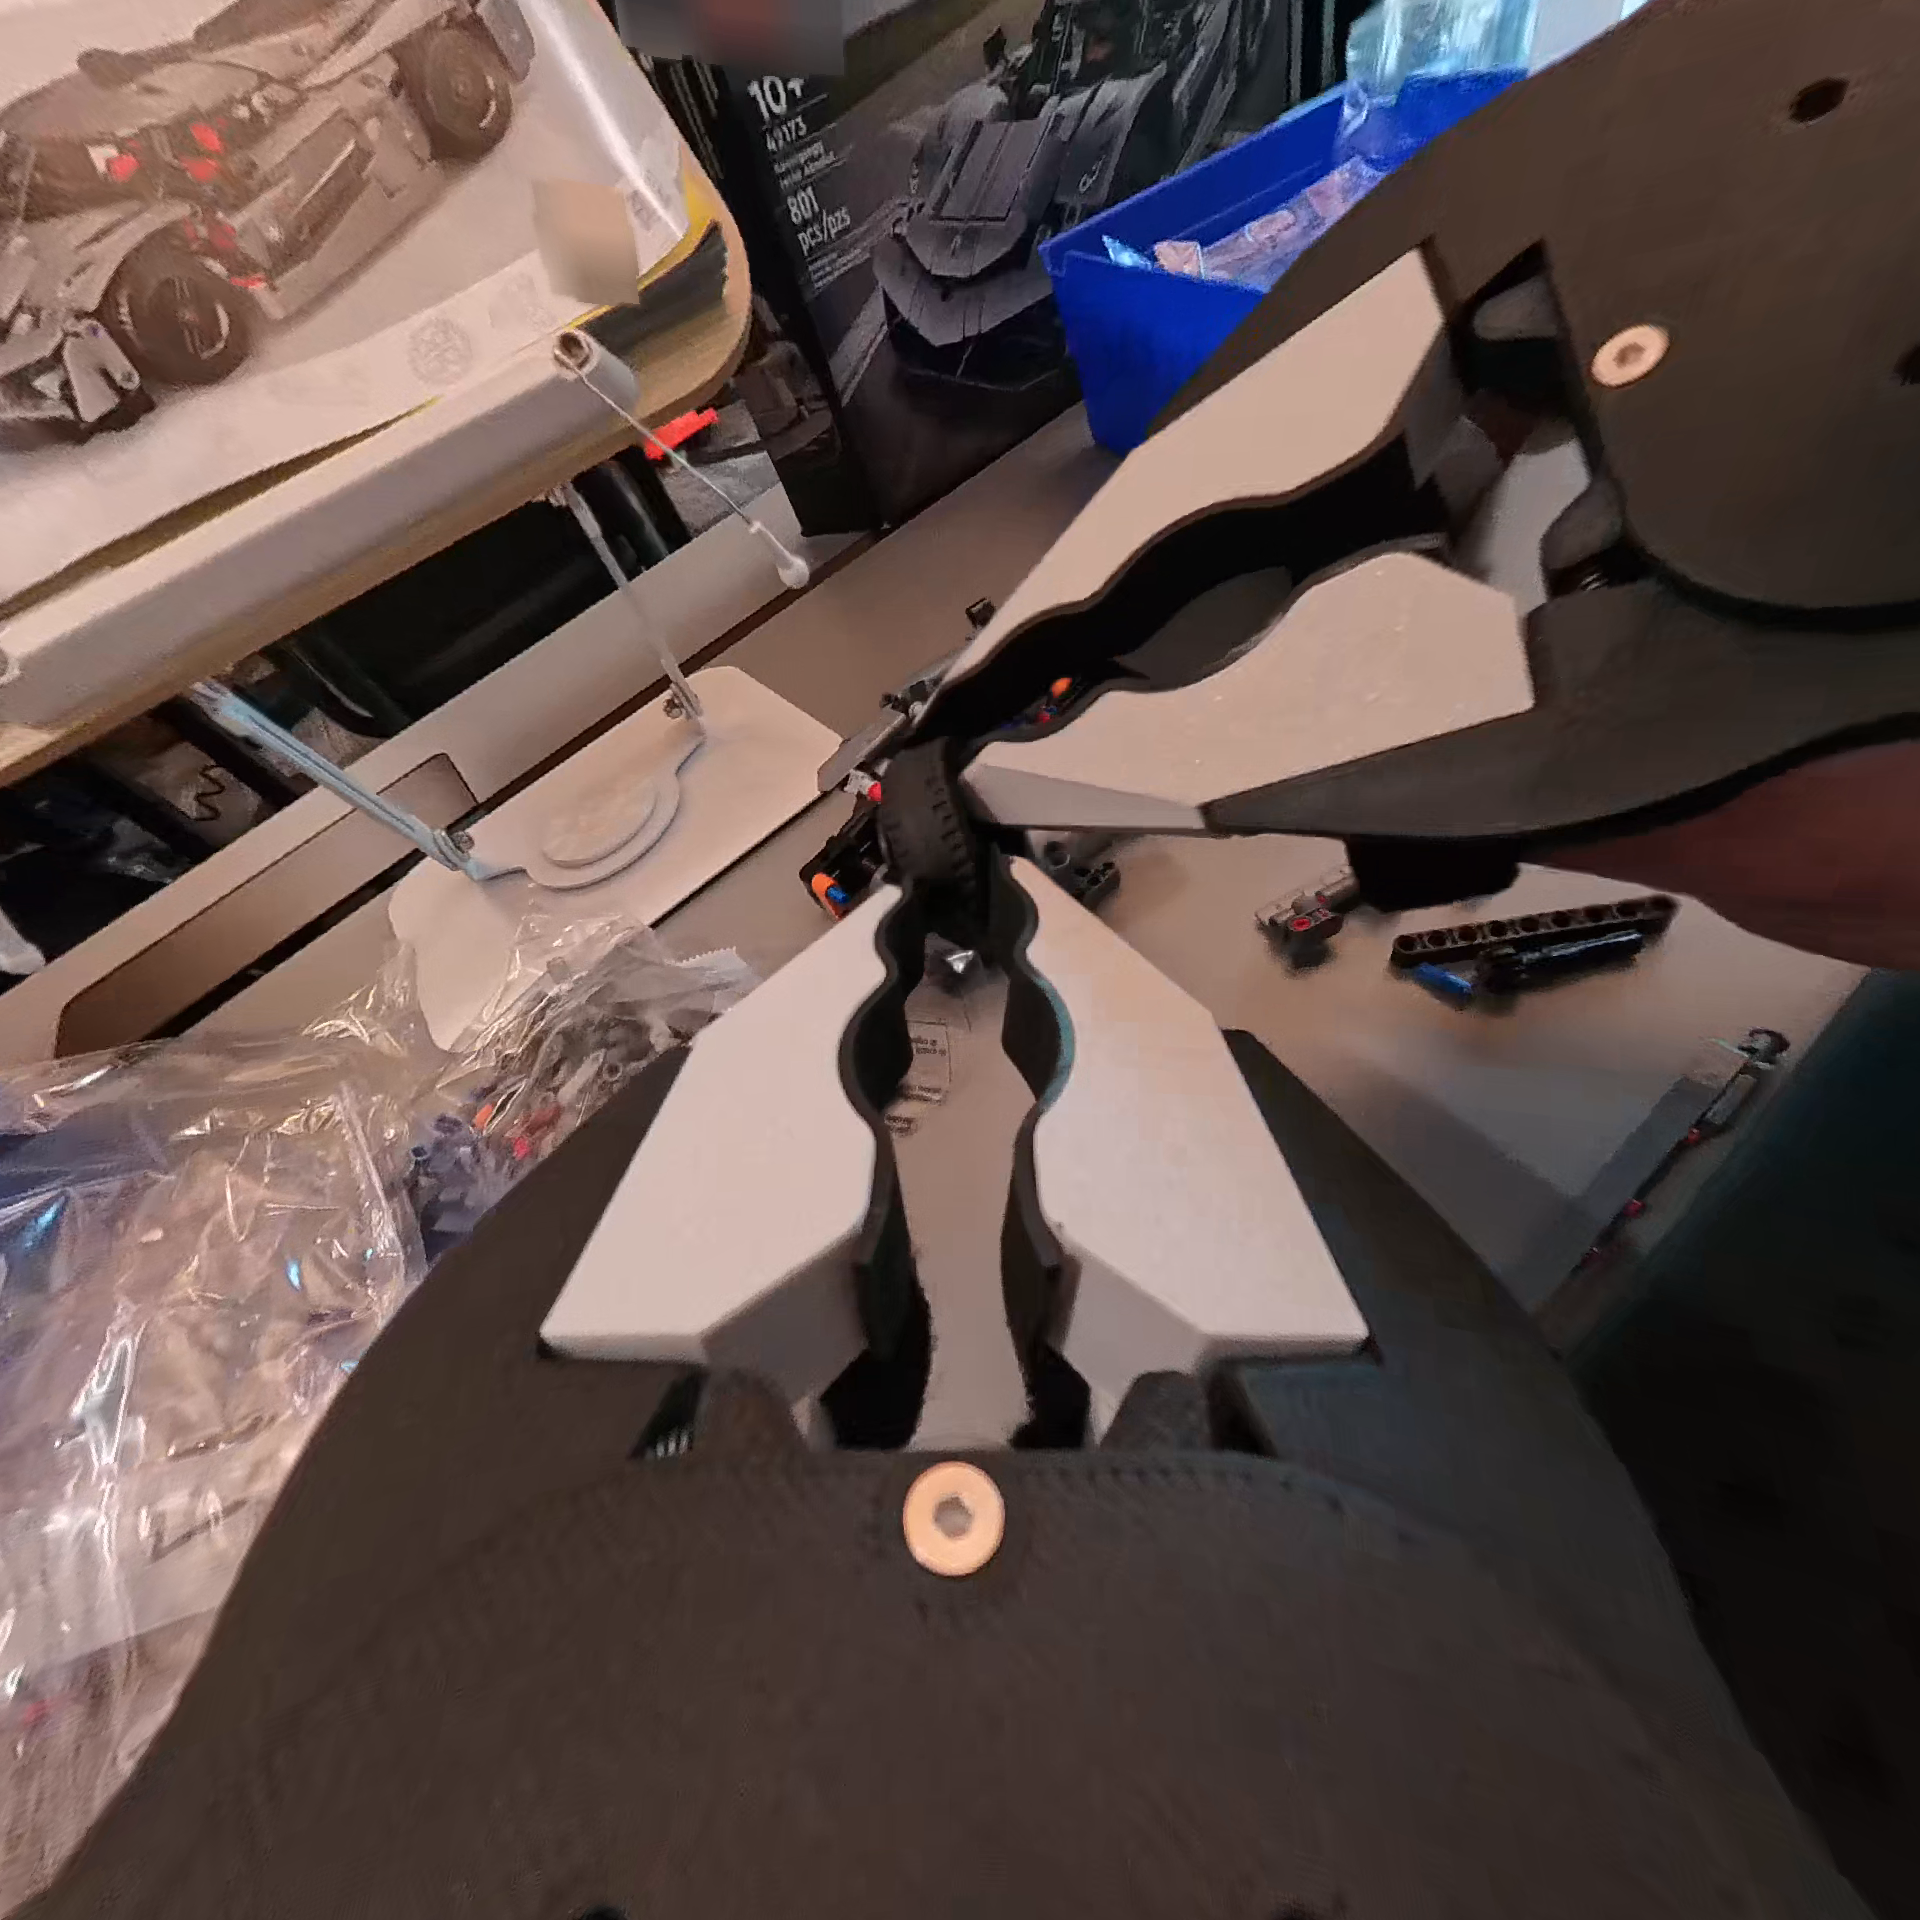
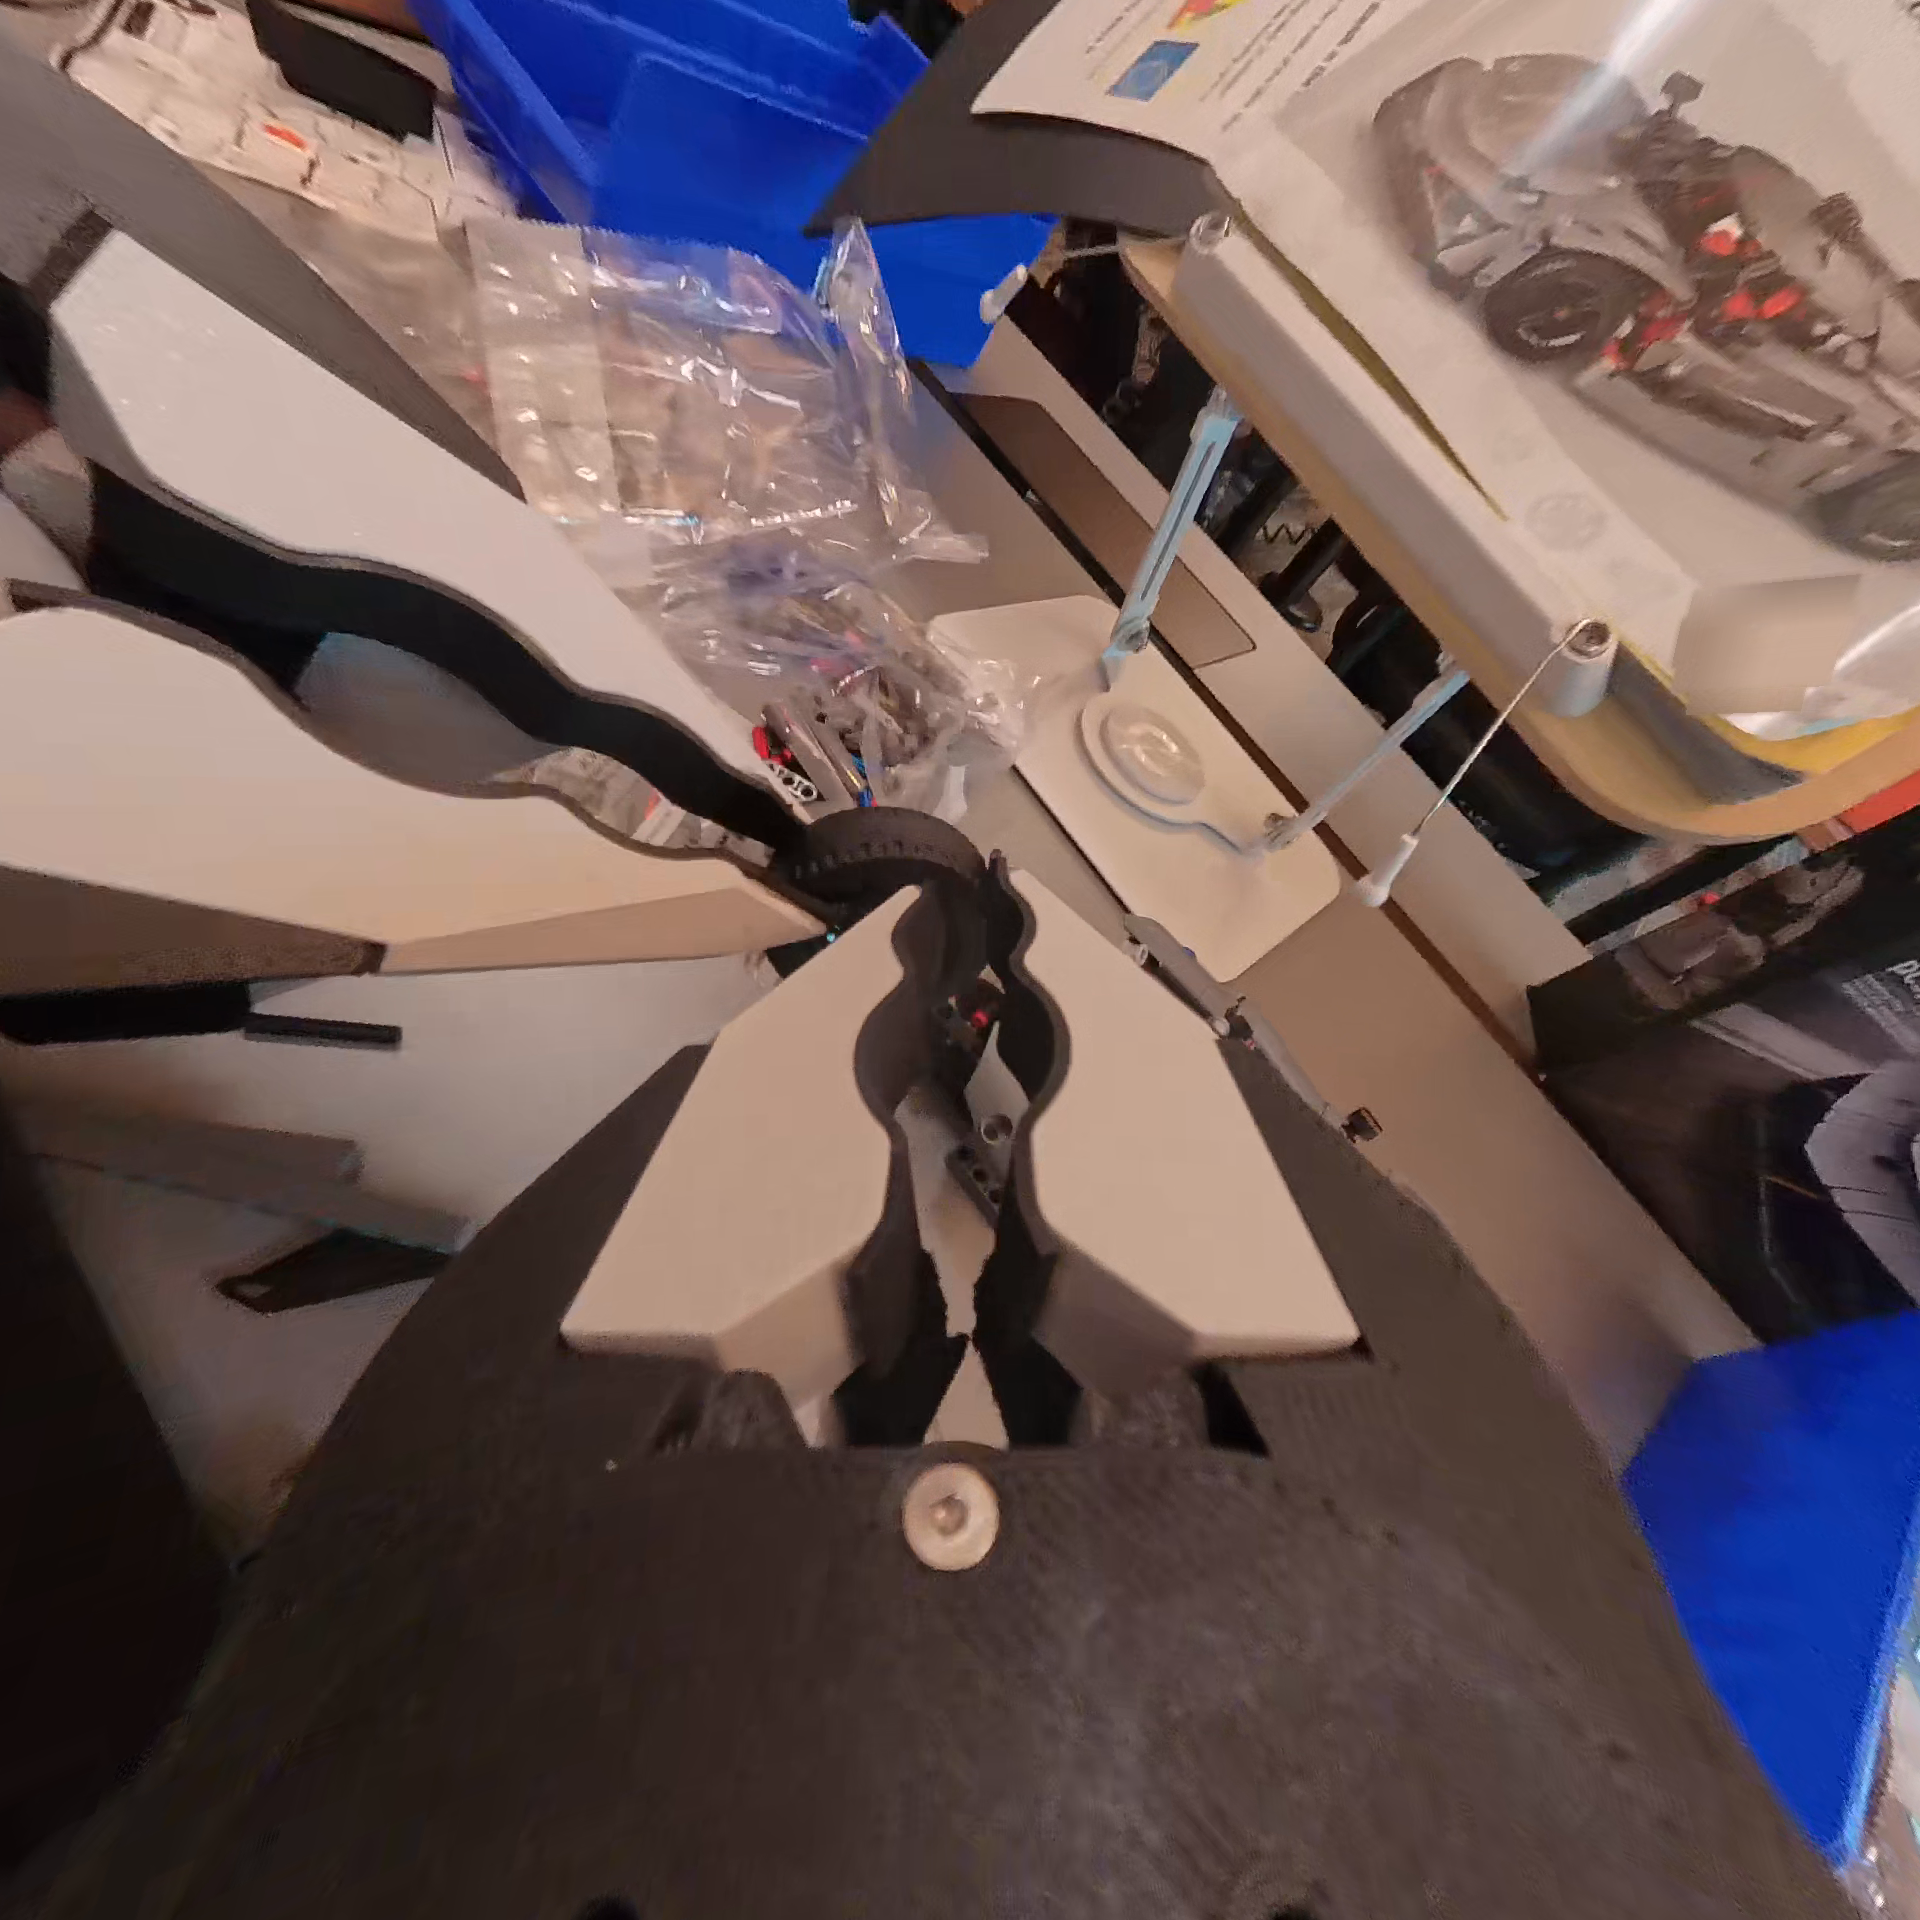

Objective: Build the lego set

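In the left wrist view my left gripper (image 1: 943, 896) is shut on a black rubber wheel (image 1: 928, 836) and holds it above the grey table (image 1: 1351, 1091). My right gripper (image 1: 930, 732) comes in from the upper right, shut on a small grey-and-black lego assembly (image 1: 862, 753) with orange and blue pins, right against the wheel. In the right wrist view my right gripper (image 2: 956, 896) grips the assembly (image 2: 977, 1138), mostly hidden between its fingers. The wheel (image 2: 883, 844) sits at its tips, held by the left gripper (image 2: 805, 873) from the left.
Clear bags of parts (image 1: 260, 1195) (image 2: 727, 468) lie to one side. An instruction booklet (image 1: 260, 260) (image 2: 1558, 260) rests on a white stand (image 1: 623, 810). A blue bin (image 1: 1164, 291) and the set box (image 1: 935, 260) stand behind. A black beam (image 1: 1527, 930) and small pieces (image 1: 1304, 912) lie on the table. Only a small space, under 4 cm, lies between the two pairs of fingers.
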